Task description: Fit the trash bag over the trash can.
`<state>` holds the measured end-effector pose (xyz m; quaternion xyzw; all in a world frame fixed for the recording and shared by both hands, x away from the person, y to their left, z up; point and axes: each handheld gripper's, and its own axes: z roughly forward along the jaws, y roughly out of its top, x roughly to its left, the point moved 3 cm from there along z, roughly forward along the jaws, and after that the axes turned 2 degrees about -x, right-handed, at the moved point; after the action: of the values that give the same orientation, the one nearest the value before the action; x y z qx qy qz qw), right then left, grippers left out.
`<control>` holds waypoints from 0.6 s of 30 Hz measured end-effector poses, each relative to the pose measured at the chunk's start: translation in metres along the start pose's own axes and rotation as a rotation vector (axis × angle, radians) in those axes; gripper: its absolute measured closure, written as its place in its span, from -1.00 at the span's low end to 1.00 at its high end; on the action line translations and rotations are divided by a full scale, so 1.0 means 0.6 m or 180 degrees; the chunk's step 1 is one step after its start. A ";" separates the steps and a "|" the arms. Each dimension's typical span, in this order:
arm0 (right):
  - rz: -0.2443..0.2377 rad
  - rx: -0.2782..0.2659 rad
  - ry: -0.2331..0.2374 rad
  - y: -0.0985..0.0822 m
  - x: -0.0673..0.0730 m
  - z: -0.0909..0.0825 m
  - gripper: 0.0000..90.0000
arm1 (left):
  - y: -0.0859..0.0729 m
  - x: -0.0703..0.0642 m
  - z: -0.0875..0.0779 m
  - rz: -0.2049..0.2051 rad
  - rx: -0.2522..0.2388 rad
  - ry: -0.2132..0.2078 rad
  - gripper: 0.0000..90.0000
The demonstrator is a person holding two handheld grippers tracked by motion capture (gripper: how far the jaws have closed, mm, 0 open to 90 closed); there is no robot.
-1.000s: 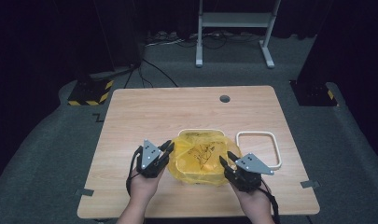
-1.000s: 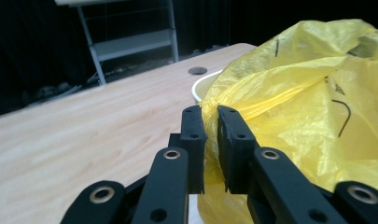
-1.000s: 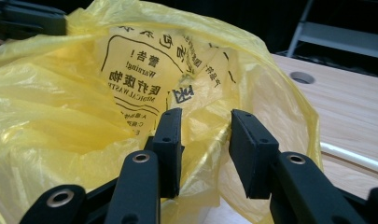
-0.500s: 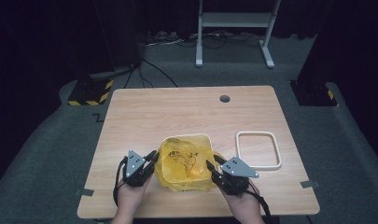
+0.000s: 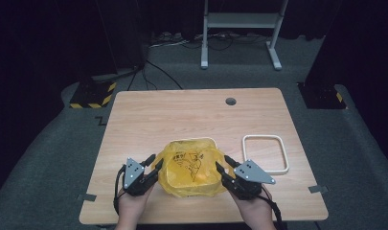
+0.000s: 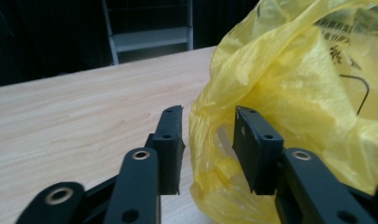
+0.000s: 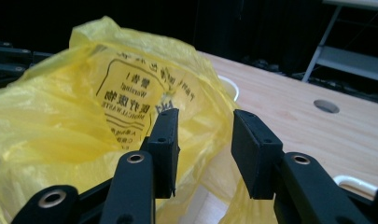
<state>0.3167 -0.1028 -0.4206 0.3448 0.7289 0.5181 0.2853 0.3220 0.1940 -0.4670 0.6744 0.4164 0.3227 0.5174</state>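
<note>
A yellow plastic bag (image 5: 191, 167) with black printed warning text lies draped over a white container whose rim (image 5: 191, 140) shows at the far side. My left gripper (image 5: 155, 163) sits at the bag's left edge. Its jaws have just been opening, and in the left gripper view (image 6: 207, 121) a fold of the bag (image 6: 294, 84) hangs loose between the parted pads. My right gripper (image 5: 223, 163) is at the bag's right edge; in the right gripper view (image 7: 205, 123) thin bag film (image 7: 84, 116) lies in the gap, unpinched.
A white rectangular frame (image 5: 265, 138) lies flat on the wooden table (image 5: 182, 115), right of the bag. A round hole (image 5: 231, 101) sits near the table's far edge. A metal stand (image 5: 239, 28) and cables are on the floor beyond.
Both hands came back toward the near edge, and the bag and container shifted left and nearer with them. The left jaws, pinched on the bag before, now stand apart.
</note>
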 end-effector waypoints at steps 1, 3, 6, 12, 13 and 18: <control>0.0002 -0.0014 -0.0006 0.002 0.000 -0.002 0.37 | 0.002 -0.001 -0.002 0.0017 -0.0020 -0.0005 0.37; -0.0027 -0.0066 -0.0023 0.008 -0.001 -0.005 0.37 | 0.005 -0.002 -0.005 0.0038 -0.0043 -0.0001 0.36; -0.0038 -0.0107 -0.0066 0.012 -0.004 -0.007 0.37 | 0.008 -0.003 -0.008 0.0049 -0.0079 0.0002 0.35; -0.0072 -0.0161 -0.0154 0.013 -0.010 -0.005 0.39 | 0.019 -0.005 -0.017 0.0046 -0.0193 0.0009 0.19; -0.0075 -0.0187 -0.0165 0.014 -0.011 -0.004 0.39 | 0.022 -0.005 -0.021 0.0062 -0.0231 0.0010 0.18; -0.0071 -0.0218 -0.0207 0.018 -0.018 0.000 0.43 | 0.042 -0.013 -0.032 0.0122 -0.0373 -0.0065 0.16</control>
<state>0.3258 -0.1091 -0.4095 0.3433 0.7048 0.5281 0.3262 0.3073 0.1923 -0.4379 0.6541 0.3785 0.3495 0.5539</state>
